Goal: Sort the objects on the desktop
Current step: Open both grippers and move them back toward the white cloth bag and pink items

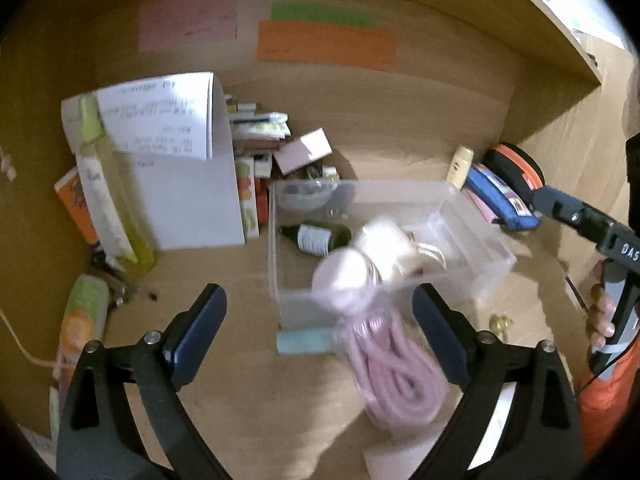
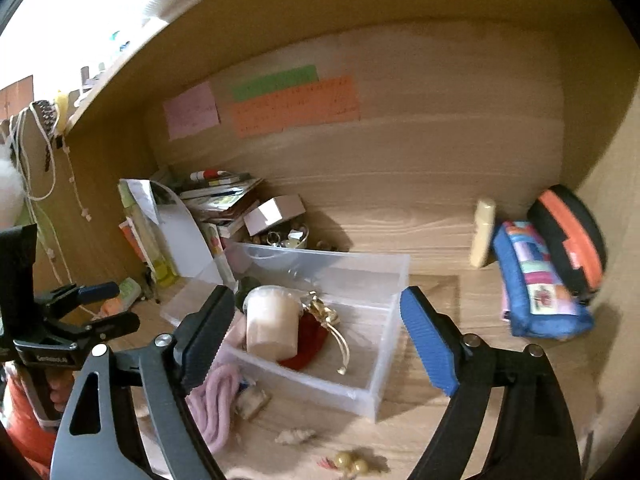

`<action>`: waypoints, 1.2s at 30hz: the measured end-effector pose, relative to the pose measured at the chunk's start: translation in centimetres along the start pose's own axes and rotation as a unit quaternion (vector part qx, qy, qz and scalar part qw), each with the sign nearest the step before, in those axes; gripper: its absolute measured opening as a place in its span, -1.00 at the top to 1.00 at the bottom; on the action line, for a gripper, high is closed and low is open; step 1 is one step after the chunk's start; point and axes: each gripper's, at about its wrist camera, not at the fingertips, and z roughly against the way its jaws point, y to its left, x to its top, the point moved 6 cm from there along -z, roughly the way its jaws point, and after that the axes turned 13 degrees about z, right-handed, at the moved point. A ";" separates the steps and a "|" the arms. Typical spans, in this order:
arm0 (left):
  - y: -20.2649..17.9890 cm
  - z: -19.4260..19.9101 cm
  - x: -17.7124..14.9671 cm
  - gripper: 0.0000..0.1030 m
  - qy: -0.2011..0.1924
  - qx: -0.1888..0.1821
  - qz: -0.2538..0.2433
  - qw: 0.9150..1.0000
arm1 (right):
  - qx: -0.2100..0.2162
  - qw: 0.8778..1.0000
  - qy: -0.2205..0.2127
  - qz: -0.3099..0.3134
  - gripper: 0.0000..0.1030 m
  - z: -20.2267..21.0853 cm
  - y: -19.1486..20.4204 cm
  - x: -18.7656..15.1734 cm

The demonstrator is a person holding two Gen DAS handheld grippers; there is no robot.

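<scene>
Grippers both stand wide with nothing between the pads: the left gripper (image 1: pixel 320 340) hangs over the near wall of the clear plastic bin (image 1: pixel 472 272), the right gripper (image 2: pixel 316 340) over the bin's (image 2: pixel 394 344) near right corner. No earlier view is on hand, so only their present spread can be told.

Nearest, just outside the bin's front wall, lies a coiled pink cable (image 1: pixel 396 376) (soft, light, likely to sag and uncoil if pinched by one loop; better taken across the whole bundle). Beside it, touching the bin's front wall, is a small teal tube (image 1: pixel 304 342), stiff and light, easy to take across its middle. A few gold beads (image 2: pixel 352 462) and pale scraps lie loose in front of the bin; they look small and prone to roll.

Inside the bin sit a pale capped jar (image 2: pixel 272 324), smooth and perhaps slippery, best taken around its body, a dark green bottle (image 1: pixel 320 238) lying on its side, which may be glass, and a gold trinket (image 2: pixel 326 316) on something red, which looks delicate.

Right of the bin the desk is mostly bare up to a blue patchwork pouch (image 2: pixel 536 284). Behind and left of the bin, boxes, papers and a tall yellow-green bottle (image 1: pixel 108 196) crowd close, leaving little room there. The shelf's back wall closes off the far side.
</scene>
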 end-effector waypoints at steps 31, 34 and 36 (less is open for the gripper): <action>-3.0 -0.8 -12.6 -0.88 0.091 -0.027 0.035 0.995 | 0.092 0.991 0.087 0.039 -0.61 5.0 9.5 -12.9; -2.9 -1.3 -12.7 -0.88 0.095 -0.028 0.045 0.994 | 0.107 0.989 0.097 0.041 -0.61 4.7 10.3 -13.8; -2.7 -1.7 -12.8 -0.87 0.098 -0.027 0.049 0.994 | 0.111 0.987 0.107 0.046 -0.68 4.2 10.8 -14.4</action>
